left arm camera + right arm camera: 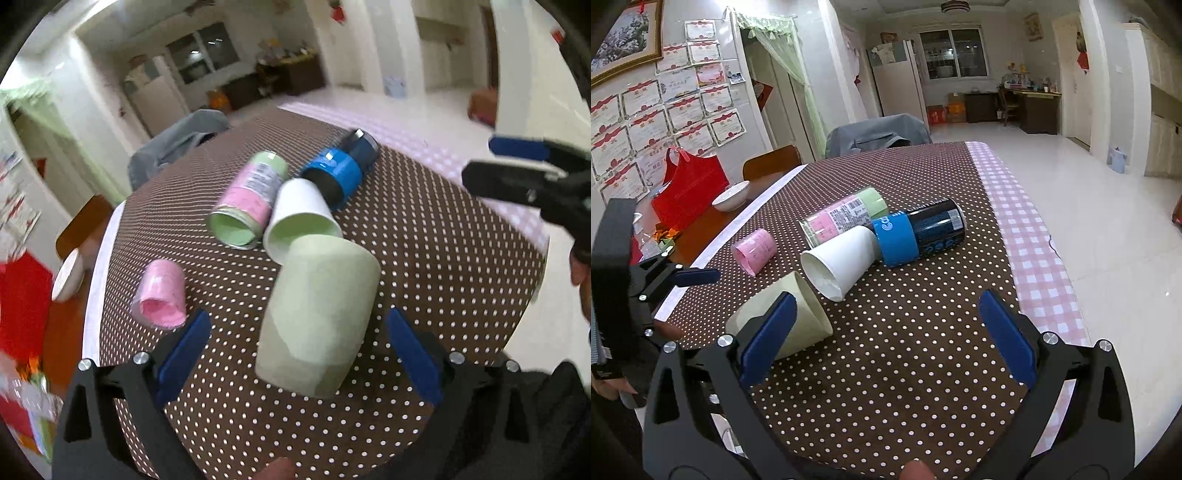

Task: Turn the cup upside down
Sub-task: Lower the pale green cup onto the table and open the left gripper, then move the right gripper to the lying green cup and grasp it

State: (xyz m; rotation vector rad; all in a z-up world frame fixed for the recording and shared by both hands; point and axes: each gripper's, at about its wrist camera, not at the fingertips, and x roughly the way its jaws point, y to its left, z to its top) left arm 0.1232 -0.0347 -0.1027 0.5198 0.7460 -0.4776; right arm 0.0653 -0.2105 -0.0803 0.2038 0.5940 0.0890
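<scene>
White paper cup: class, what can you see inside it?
The white paper cup lies on its side on the dotted tablecloth, mouth toward the camera. Its visible interior looks bare. The deepest part near the base stays hidden.

My left gripper [297,354] wide open, blue pads either side of the green cup [319,317] without touching it. Cup on its side on the dotted bench [443,258], against the white paper cup [301,218]. Pink cup [160,295] lies left.
</scene>
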